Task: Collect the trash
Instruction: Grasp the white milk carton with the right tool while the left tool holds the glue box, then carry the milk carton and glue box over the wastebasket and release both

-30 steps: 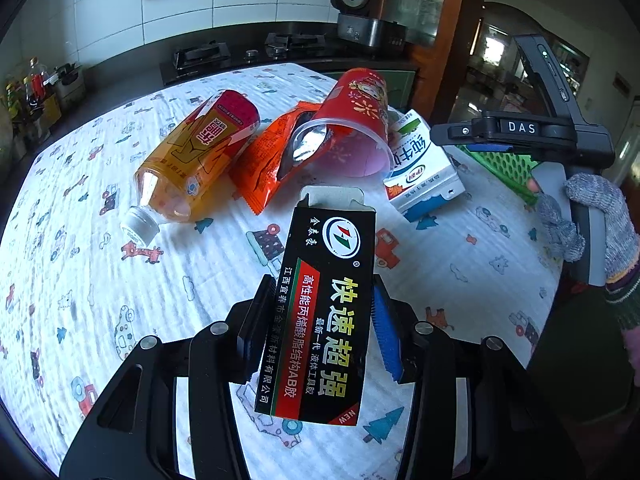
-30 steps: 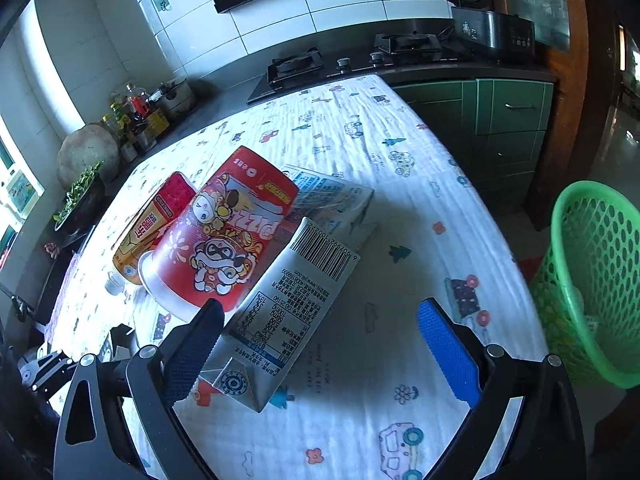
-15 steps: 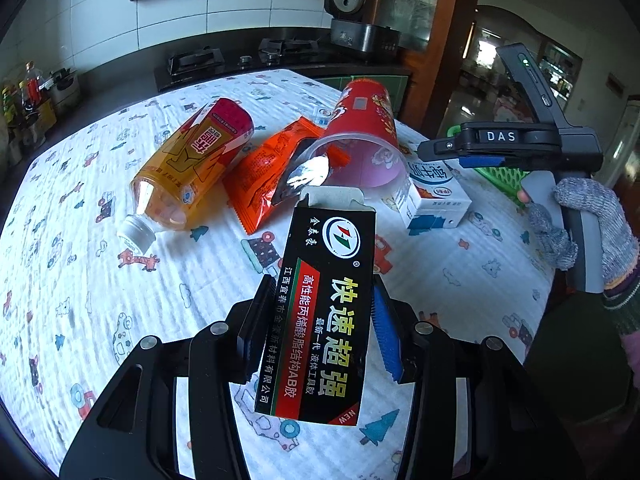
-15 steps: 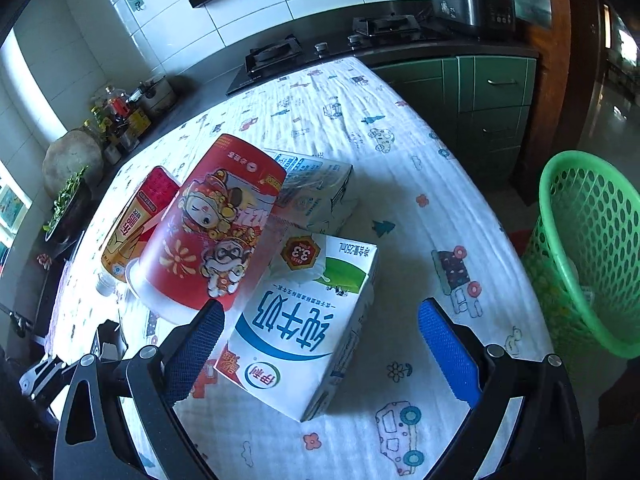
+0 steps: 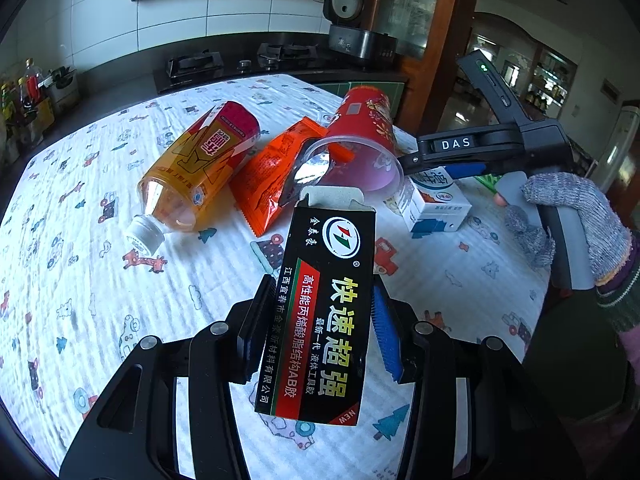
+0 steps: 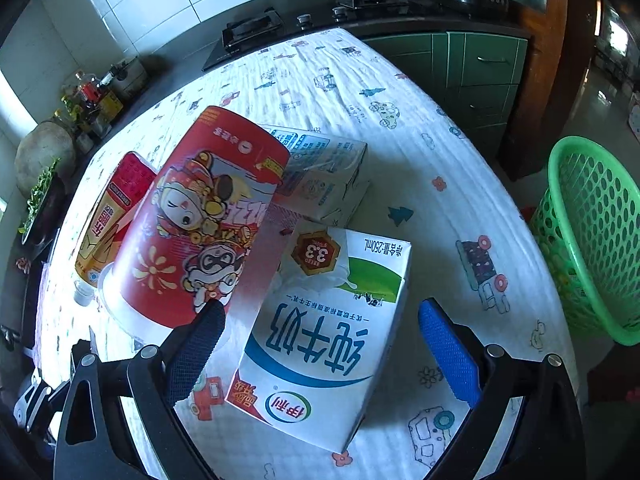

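Kitchen setting, table (image 5: pixel 100 300) under a white cartoon-print cloth, stove and tiled wall behind. Left gripper (image 5: pixel 320 320) was clamped on a black glue box (image 5: pixel 324 312), held off the cloth, pads pressing both sides. Right gripper (image 6: pixel 320 352) had its fingers spread wide around a white milk carton (image 6: pixel 324 344) lying on the cloth; pads stood clear of it on both sides, so no grasp yet. A gloved hand (image 5: pixel 568 224) carried that gripper, seen from the left wrist view.

Left on the table: orange drink bottle (image 5: pixel 196 172) on its side, orange snack wrapper (image 5: pixel 272 176), red paper cup (image 6: pixel 196 220) tipped over against the carton, and a second carton (image 6: pixel 324 172) behind it. Green basket (image 6: pixel 592 240) stood off the table edge to the right; its contents were hard to make out.

Progress judged early: one item in hand but not binned, one about to be grabbed, four more untouched. Nothing could be confirmed as deposited.
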A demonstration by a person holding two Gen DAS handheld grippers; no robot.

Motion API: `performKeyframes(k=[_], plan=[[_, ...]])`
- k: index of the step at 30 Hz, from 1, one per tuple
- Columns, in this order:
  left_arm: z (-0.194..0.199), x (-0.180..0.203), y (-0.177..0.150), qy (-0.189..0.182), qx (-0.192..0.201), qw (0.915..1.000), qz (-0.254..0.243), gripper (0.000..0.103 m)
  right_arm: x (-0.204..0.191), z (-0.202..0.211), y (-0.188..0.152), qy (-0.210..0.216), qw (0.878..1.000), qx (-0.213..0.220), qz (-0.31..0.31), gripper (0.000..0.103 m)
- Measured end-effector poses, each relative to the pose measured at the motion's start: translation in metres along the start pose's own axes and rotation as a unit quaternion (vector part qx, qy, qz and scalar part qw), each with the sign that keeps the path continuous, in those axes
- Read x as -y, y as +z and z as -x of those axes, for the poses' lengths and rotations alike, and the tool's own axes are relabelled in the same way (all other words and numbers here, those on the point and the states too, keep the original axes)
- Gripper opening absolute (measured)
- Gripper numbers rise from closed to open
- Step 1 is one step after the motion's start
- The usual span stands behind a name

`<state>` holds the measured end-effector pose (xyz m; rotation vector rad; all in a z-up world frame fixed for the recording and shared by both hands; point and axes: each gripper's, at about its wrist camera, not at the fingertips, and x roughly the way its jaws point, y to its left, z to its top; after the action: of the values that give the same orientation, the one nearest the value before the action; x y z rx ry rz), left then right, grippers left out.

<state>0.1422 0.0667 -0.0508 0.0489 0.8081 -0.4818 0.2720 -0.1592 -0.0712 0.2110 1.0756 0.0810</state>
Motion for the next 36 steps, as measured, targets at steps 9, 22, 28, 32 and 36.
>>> performKeyframes(k=[9,22,28,32,36], plan=[[0.001,0.0,0.001,-0.005,0.006,1.0,0.0,0.047,0.004,-0.013,0.0,-0.008,0.999,-0.034,-0.02,0.076],[-0.001,0.016,0.012,-0.022,0.011,0.9997,-0.008,0.047,0.021,0.02,-0.014,0.017,1.0,-0.012,0.002,0.072],[-0.004,0.028,0.02,-0.032,0.012,0.9994,-0.011,0.047,0.034,0.036,-0.021,0.036,0.999,0.004,0.009,0.072],[-0.009,0.04,0.029,-0.04,0.011,0.999,-0.014,0.047,0.047,0.051,-0.022,0.039,0.999,0.021,0.013,0.072],[-0.016,0.055,0.037,-0.052,0.01,0.9984,-0.018,0.047,0.071,0.064,-0.02,0.038,0.998,0.039,0.003,0.072]])
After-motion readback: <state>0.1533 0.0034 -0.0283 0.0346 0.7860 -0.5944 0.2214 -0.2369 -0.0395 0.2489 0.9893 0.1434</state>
